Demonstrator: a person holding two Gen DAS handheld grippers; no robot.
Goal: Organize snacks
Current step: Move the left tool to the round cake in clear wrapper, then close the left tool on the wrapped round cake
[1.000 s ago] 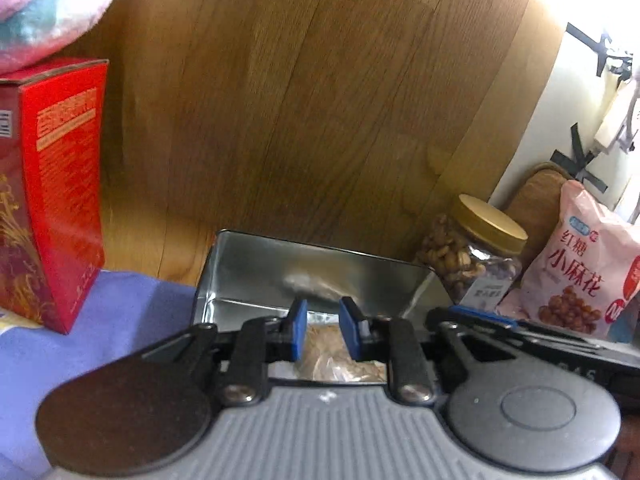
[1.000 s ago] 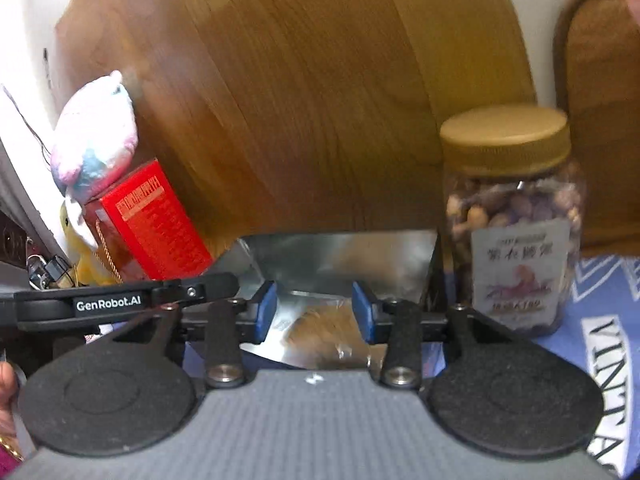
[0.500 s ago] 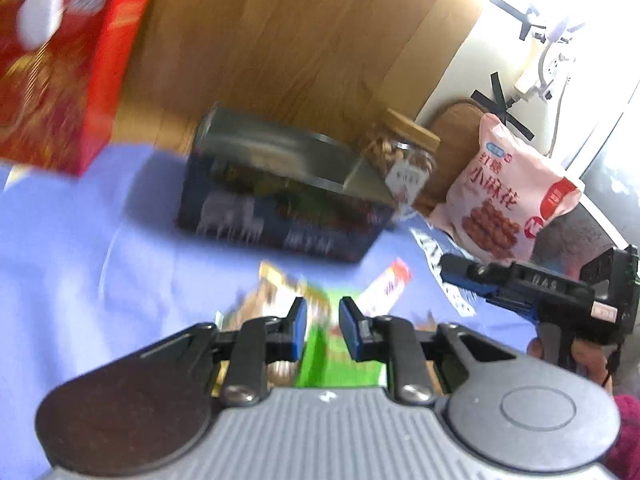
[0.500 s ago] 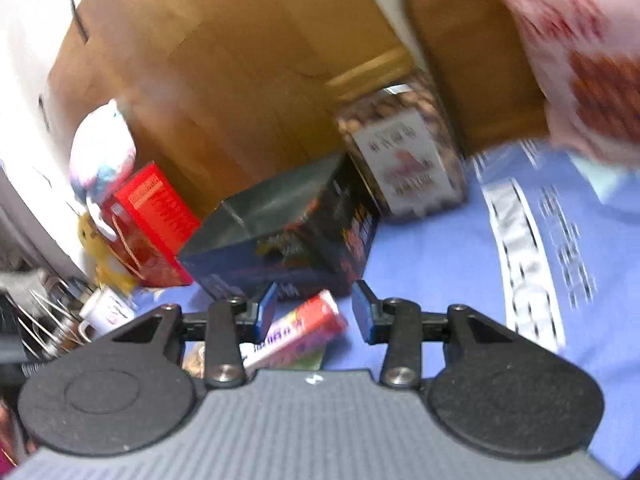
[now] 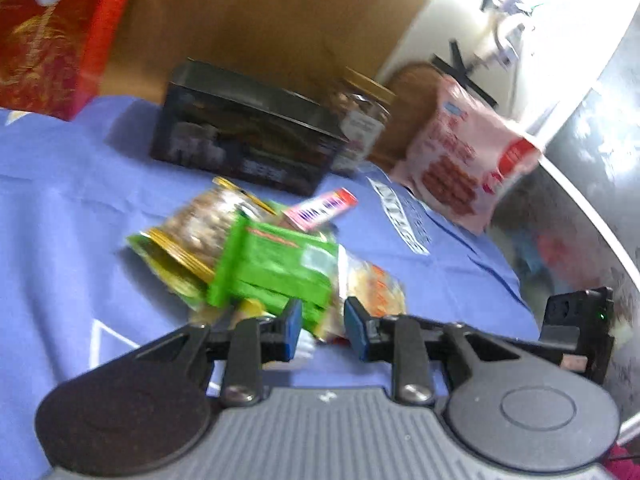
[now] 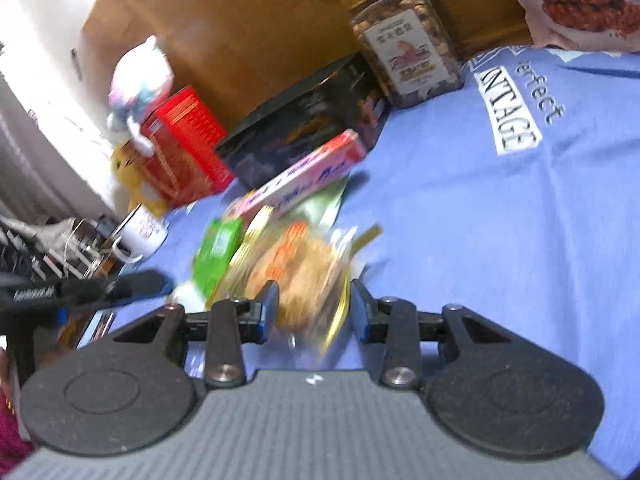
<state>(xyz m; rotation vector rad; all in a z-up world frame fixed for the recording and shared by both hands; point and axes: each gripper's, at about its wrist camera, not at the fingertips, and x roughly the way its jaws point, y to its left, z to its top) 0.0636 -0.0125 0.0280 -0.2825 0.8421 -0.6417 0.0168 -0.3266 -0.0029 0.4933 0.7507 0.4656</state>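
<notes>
"VINTAGE" is read on the blue cloth (image 6: 500,208); the opening left gripper (image 5: 322,330) and closing right gripper (image 6: 312,310) are held empty over the snack pile (image 5: 260,256).

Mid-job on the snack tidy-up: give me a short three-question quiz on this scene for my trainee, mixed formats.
1. True or false: the dark tin stands behind the loose snack pile on the blue cloth.
2. Multiple choice: what stands right beside the tin, toward the pink bag? A) a mug B) a jar of nuts with a gold lid C) a bottle
3. Fill in: in the right wrist view, a long ____ box lies at the far end of the pile.

Key: 1 true; 2 B; 3 pink. Note: neither the left gripper nor the right gripper grips anything; the left jaws are opening, the right jaws closing, with packets in line between both.
</notes>
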